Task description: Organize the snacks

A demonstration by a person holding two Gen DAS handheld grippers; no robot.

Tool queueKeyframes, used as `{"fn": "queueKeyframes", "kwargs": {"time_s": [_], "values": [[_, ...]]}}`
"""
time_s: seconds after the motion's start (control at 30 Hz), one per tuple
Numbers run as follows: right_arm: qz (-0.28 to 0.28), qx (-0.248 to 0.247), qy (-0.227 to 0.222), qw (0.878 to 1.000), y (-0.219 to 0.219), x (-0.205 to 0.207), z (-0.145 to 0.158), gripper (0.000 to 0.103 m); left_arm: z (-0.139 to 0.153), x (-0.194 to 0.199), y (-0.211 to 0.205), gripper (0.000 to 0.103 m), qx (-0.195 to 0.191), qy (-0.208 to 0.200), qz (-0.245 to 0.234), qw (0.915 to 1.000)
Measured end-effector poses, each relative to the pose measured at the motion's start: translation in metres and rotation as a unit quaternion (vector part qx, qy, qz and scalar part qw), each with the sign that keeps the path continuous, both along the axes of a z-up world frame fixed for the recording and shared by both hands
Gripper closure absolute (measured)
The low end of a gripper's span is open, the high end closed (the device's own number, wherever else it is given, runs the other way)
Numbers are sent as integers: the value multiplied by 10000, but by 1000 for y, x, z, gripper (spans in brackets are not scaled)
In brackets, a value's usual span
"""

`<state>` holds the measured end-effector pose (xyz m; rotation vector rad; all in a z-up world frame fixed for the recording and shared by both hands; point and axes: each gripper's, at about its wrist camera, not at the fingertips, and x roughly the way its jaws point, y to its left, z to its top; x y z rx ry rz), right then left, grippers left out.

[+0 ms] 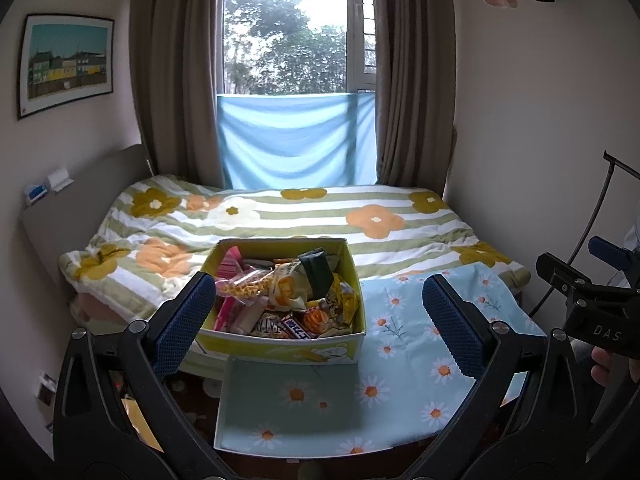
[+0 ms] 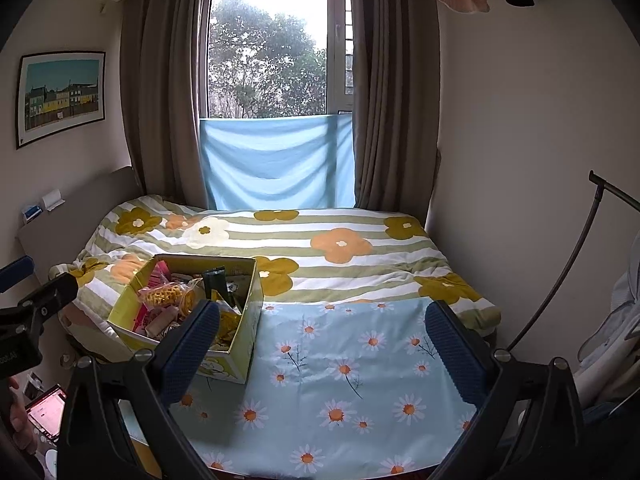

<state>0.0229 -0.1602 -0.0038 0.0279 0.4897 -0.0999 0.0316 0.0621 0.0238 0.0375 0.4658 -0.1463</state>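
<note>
Snack box (image 1: 280,336): yellow-green carton, open top, standing on the bed at the left edge of the daisy-print cloth (image 1: 404,340); heaped with mixed wrapped snacks, a dark green packet (image 1: 316,272) upright in the pile. Left gripper (image 1: 320,316): spread wide, nothing held, poised above the near side of the box. Right gripper (image 2: 320,348): spread wide, nothing held, over the cloth right of the box

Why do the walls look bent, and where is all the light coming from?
Left wrist view: fisheye bends the walls and curtains; daylight from the window washes out the sky and leaves the snack box dim. Right wrist view: same bending, dark corners, blown-out window.
</note>
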Motion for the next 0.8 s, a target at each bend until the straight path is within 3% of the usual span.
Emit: {"fn": "queueKeyframes", "kwargs": {"time_s": [0.8], "values": [[-6,32,40,10000,3,4,0,1,-3,2,3,0,137,-1,183,9997]]}}
